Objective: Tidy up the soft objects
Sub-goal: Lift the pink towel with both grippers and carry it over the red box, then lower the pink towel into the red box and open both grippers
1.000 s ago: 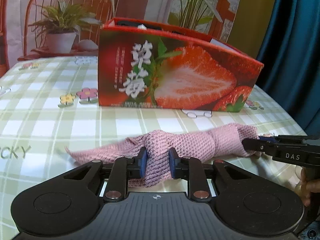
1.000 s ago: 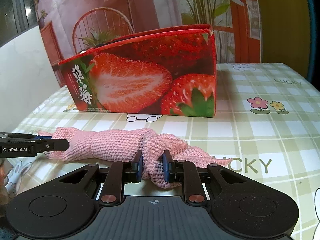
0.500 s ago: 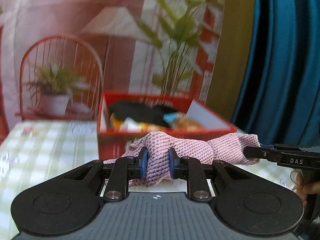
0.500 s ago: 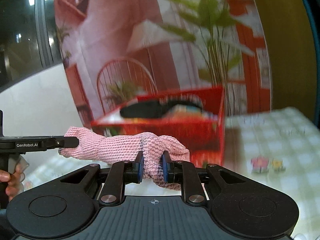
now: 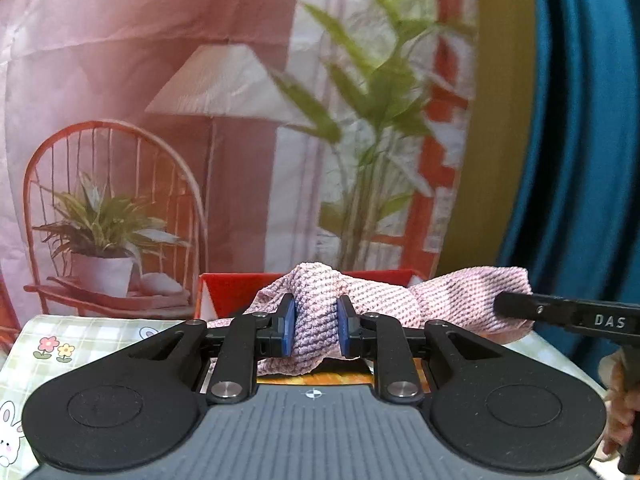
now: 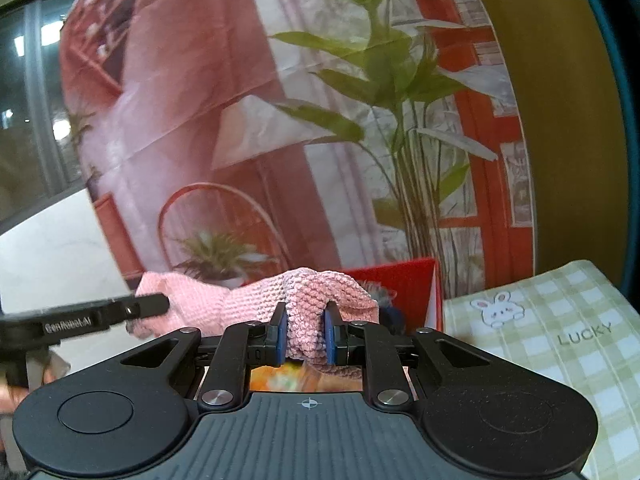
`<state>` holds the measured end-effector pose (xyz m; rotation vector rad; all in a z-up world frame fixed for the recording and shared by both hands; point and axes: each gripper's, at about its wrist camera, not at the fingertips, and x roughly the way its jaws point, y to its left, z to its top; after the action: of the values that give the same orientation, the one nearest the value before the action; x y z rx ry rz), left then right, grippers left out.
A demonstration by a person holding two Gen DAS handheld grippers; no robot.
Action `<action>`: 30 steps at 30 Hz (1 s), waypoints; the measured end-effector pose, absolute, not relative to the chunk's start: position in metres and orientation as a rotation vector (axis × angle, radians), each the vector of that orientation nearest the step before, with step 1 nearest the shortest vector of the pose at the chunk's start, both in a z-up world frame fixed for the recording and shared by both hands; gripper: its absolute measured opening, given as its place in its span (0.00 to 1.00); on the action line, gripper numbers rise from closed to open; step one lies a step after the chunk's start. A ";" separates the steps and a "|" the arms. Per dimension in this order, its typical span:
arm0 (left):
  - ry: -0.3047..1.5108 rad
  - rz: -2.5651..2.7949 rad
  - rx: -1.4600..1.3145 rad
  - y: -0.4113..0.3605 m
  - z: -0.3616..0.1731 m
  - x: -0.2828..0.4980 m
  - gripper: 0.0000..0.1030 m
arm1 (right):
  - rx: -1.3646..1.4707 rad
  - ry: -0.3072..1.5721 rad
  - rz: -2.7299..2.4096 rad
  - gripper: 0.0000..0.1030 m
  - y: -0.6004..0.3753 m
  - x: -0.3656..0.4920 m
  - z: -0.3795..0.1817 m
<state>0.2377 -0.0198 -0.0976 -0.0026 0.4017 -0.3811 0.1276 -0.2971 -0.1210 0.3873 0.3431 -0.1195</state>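
A printed backdrop is filling my view above the checked table. I'm clamping both tongs on the pink cloth: left tongs gripping one bunched end, right tongs the other, cloth stretching between them over the red box.
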 end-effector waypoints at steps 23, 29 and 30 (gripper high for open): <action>0.658 -0.293 0.131 -0.042 -0.167 0.342 0.22 | 0.242 0.698 -0.195 0.16 -0.314 0.271 -0.183; 0.640 -0.305 0.143 -0.040 -0.163 0.334 0.33 | 0.352 0.697 -0.194 0.18 -0.323 0.265 -0.183; 0.638 -0.309 0.139 -0.040 -0.161 0.332 0.45 | 0.341 0.693 -0.189 0.21 -0.323 0.262 -0.182</action>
<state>0.3325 -0.0398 -0.1615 0.1394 0.6380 -0.3085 0.2623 -0.3228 -0.1818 0.3408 0.6928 -0.1885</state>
